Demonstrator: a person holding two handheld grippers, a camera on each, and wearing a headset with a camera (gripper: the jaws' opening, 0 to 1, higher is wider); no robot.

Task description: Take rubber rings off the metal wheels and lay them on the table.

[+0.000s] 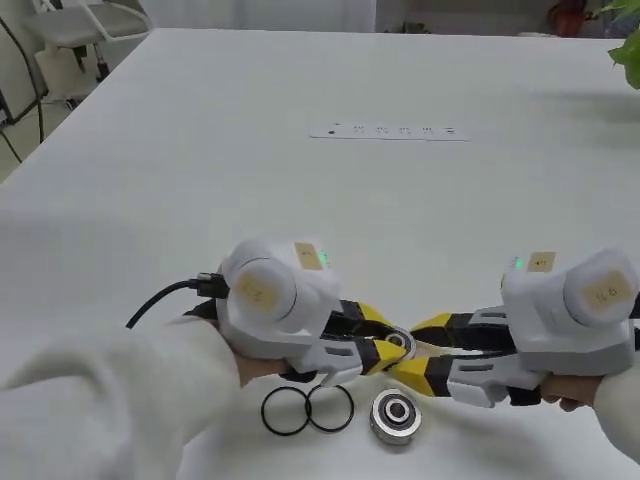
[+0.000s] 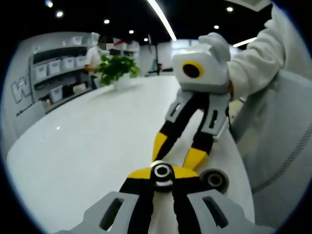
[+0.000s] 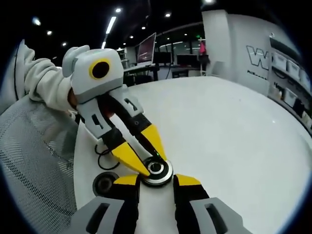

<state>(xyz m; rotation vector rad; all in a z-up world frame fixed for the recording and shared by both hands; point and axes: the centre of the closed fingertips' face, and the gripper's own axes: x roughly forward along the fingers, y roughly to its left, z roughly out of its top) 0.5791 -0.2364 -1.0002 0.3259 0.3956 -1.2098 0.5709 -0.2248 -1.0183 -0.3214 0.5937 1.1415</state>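
A small metal wheel [image 1: 398, 343] with a dark rim is held above the table between the two grippers. My left gripper [image 1: 380, 337] is shut on it; the left gripper view has the wheel [image 2: 162, 174] right at my yellow tips. My right gripper [image 1: 422, 350] faces it from the other side, jaws apart, one tip on each side of the wheel [image 3: 157, 171]. On the table below lie two black rubber rings [image 1: 285, 410] [image 1: 330, 408], touching side by side. To their right is a second metal wheel [image 1: 396, 416], lying flat.
The white table [image 1: 300, 180] stretches far ahead, with a small printed strip [image 1: 388, 131] at its middle. A black cable [image 1: 160, 297] trails from the left gripper. A chair [image 1: 85, 25] stands past the far left corner, and a plant [image 2: 116, 68] sits on the table's far end.
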